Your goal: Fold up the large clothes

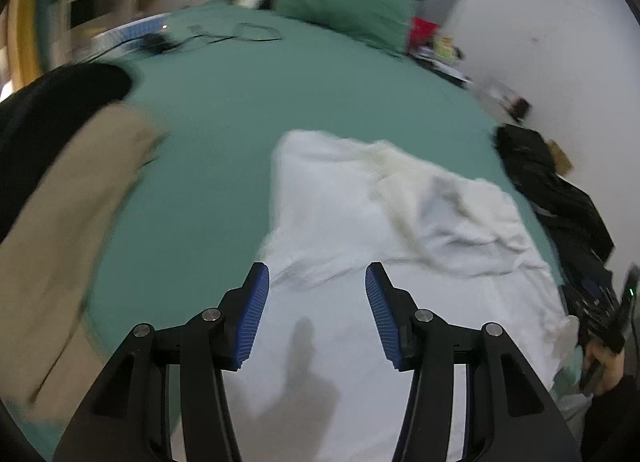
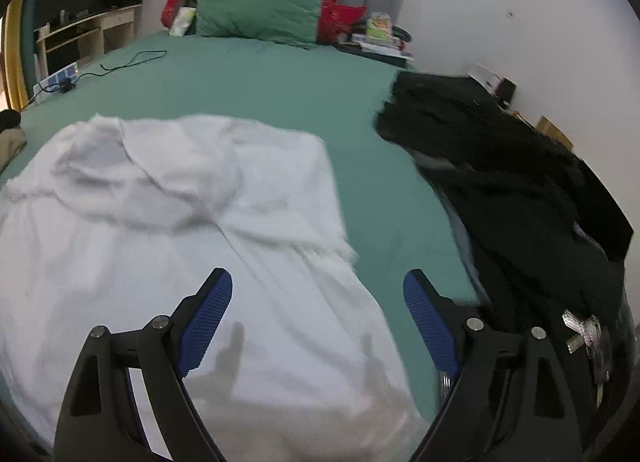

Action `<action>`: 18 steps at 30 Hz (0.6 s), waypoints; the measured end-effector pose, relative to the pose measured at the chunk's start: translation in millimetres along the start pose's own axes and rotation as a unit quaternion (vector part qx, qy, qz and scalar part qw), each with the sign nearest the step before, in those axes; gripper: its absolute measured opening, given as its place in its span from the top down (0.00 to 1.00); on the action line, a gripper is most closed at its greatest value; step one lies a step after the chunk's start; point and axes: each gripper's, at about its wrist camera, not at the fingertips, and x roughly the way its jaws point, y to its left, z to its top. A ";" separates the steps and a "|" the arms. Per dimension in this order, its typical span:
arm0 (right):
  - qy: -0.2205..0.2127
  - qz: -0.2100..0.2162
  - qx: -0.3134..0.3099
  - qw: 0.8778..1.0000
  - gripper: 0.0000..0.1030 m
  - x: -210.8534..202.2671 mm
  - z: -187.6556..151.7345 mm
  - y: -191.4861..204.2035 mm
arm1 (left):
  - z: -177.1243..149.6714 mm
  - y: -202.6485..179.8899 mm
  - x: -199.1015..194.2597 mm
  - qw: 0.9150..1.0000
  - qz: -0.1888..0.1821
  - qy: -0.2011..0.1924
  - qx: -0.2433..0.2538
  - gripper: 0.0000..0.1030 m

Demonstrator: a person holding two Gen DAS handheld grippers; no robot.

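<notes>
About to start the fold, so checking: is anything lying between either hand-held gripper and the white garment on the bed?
Nothing visible. The left hand-held gripper and right hand-held gripper both hang open directly over the white garment. The black clothes and tan garment lie off to its sides.

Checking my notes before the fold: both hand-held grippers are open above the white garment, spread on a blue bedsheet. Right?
Not quite: the bedsheet is green, as the right wrist view shows. Both the left hand-held gripper and right hand-held gripper are open above the white garment.
</notes>
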 end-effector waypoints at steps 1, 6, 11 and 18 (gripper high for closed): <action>-0.001 -0.001 0.004 1.000 0.16 -5.4 -9.0 -7.0 | -8.5 11.4 -10.3 1.000 0.015 -0.003 -0.016 0.48; -0.006 -0.019 0.036 0.999 0.16 -21.7 -38.4 -35.0 | -39.8 42.0 -34.3 0.997 0.061 -0.003 -0.051 0.43; 0.002 0.014 0.109 0.994 0.16 -18.7 -48.7 -59.0 | -70.5 48.0 -15.6 0.995 0.060 0.047 -0.060 0.41; 0.011 0.073 0.192 0.979 0.16 -12.7 -65.7 -85.9 | -92.2 50.4 -12.7 0.992 0.081 0.054 -0.077 0.41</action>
